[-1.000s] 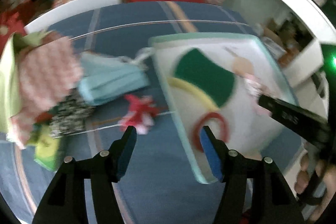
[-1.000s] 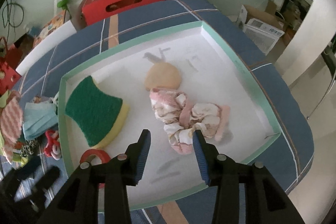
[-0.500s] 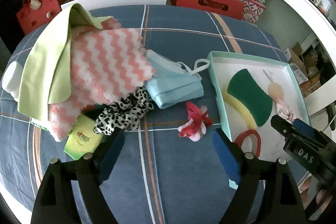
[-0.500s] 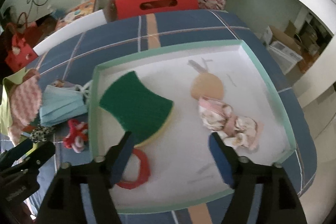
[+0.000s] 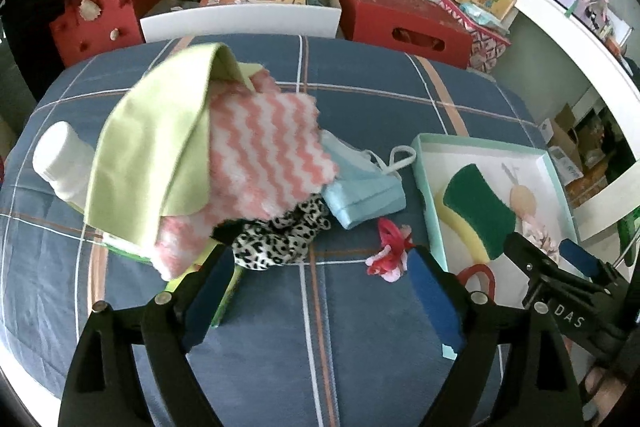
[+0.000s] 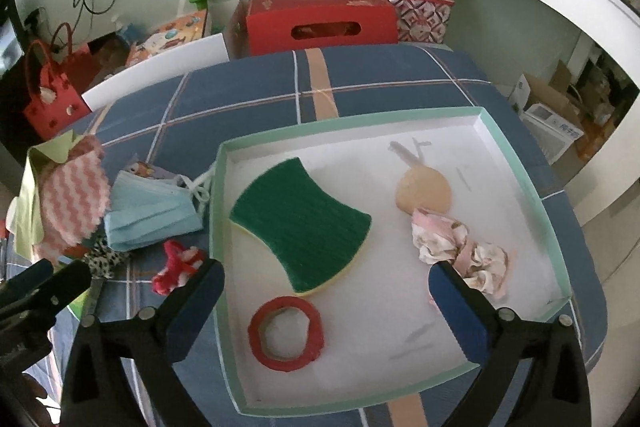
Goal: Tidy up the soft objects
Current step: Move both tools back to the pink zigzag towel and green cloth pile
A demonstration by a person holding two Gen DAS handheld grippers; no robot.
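Observation:
A white tray with a mint rim [image 6: 224, 227] holds a green sponge [image 6: 300, 223], a red tape ring [image 6: 286, 333], a tan round pad [image 6: 423, 191] and a pink floral scrunchie [image 6: 460, 255]. My right gripper [image 6: 326, 279] hangs above the tray's near half. Its jaws are opening, with nothing between them. Left of the tray lie light blue face masks [image 5: 360, 195], a red-pink scrunchie [image 5: 390, 251], a leopard-print scrunchie [image 5: 280, 239] and a pink zigzag cloth [image 5: 264, 151] under a lime cloth [image 5: 160, 147]. Above the bedcover in front of that pile, my left gripper [image 5: 320, 275] stands open and empty.
A white bottle [image 5: 60, 159] pokes out from under the lime cloth. The blue plaid bedcover [image 5: 320, 347] ends at a white headboard [image 5: 240, 19]. Behind it stand a red box [image 5: 400, 23] and a red bag [image 5: 96, 19]. The floor drops away on the right.
Both grippers pulled back and opened wider. The right one drew away from the pink floral scrunchie, which stays in the tray. The left view swung from the tray edge to the cloth pile.

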